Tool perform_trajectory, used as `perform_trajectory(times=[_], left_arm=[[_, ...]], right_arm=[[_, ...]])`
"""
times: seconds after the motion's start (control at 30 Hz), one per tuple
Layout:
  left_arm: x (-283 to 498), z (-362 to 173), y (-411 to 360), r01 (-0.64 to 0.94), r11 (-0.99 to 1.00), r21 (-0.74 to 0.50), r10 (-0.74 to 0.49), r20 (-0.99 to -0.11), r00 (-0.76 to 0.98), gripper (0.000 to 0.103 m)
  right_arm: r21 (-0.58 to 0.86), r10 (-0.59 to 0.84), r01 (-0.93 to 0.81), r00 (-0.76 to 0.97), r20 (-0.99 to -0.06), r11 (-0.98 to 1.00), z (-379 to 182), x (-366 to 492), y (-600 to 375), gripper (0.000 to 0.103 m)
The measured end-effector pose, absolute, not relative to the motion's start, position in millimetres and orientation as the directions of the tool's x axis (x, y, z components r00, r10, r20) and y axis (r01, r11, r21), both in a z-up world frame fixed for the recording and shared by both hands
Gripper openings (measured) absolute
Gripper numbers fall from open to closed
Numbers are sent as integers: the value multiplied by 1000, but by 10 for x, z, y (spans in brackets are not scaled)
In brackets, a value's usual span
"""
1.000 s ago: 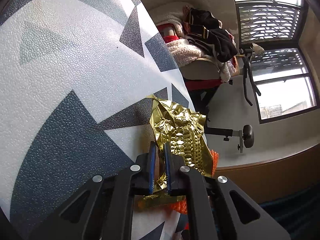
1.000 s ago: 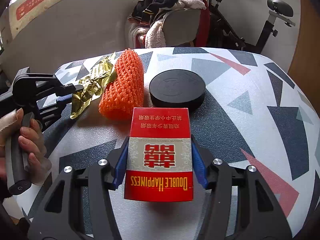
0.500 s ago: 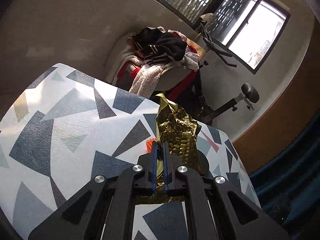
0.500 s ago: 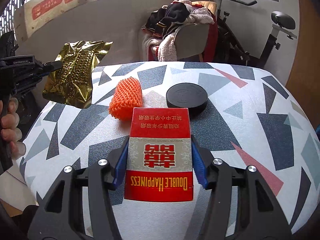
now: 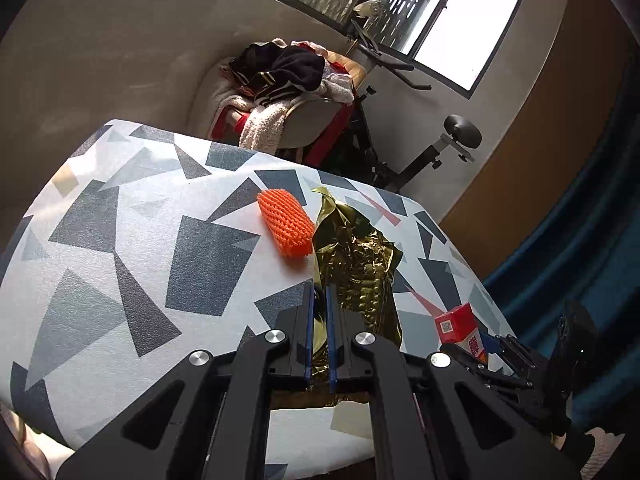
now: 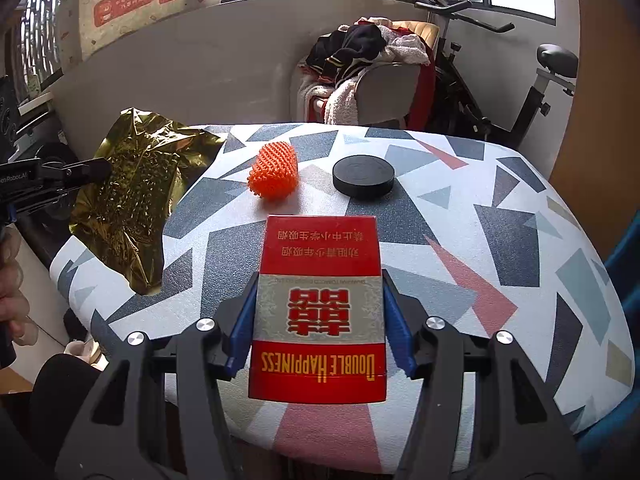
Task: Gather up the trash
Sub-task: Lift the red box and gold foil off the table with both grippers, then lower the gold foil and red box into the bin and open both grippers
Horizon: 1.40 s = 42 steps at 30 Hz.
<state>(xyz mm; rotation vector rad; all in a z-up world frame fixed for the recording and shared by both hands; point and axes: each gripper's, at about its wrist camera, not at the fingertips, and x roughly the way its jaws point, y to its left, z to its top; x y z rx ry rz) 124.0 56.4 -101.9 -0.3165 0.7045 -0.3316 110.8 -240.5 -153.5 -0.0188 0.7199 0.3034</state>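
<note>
The left gripper (image 5: pixel 319 300) pinches a gold foil bag (image 6: pixel 132 196), lifted off the table's (image 6: pixel 500 216) nine-o'clock edge. The right gripper (image 6: pixel 318 312) clamps a red box (image 6: pixel 318 304). On the table (geometric-patterned) sit an orange net (image 6: pixel 274 174) and a black disc (image 6: pixel 363 176); at twelve o'clock stand a clothes-heaped chair (image 6: pixel 384 88) and an exercise bike (image 6: pixel 532 92).

The gold wrapper (image 6: pixel 132 196) is showing as crinkled, glossy foil. The red pack (image 6: pixel 318 308) is looking like smooth printed card. The orange net sleeve (image 6: pixel 274 176) is reading as soft foam mesh, the tabletop (image 6: pixel 500 248) as matt and pebbled.
</note>
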Motion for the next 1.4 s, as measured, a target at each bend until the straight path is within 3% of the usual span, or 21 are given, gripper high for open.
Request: perform_trajectory(times=[0.67, 0.93, 1.23, 1.37, 1.4], left_arm=[[-14, -1552, 232, 323, 910, -262, -414, -632, 654, 6], [-238, -1807, 147, 368, 913, -178, -386, -674, 630, 6], [-303, -1961, 109, 385, 907, -170, -387, -698, 603, 7], [-318, -1995, 100, 393, 903, -174, -394, -698, 598, 11], [-325, -1992, 97, 393, 903, -171, -393, -695, 601, 19]], right_arm=[[105, 303, -307, 719, -626, 946, -1670, 368, -2522, 57], [157, 317, -285, 703, -636, 946, -1883, 256, -2526, 57], [158, 320, -289, 691, -648, 944, -2077, 144, -2513, 57], [161, 326, -296, 684, -653, 942, -2152, 83, -2513, 57], [160, 327, -298, 682, -654, 941, -2165, 72, -2510, 57]])
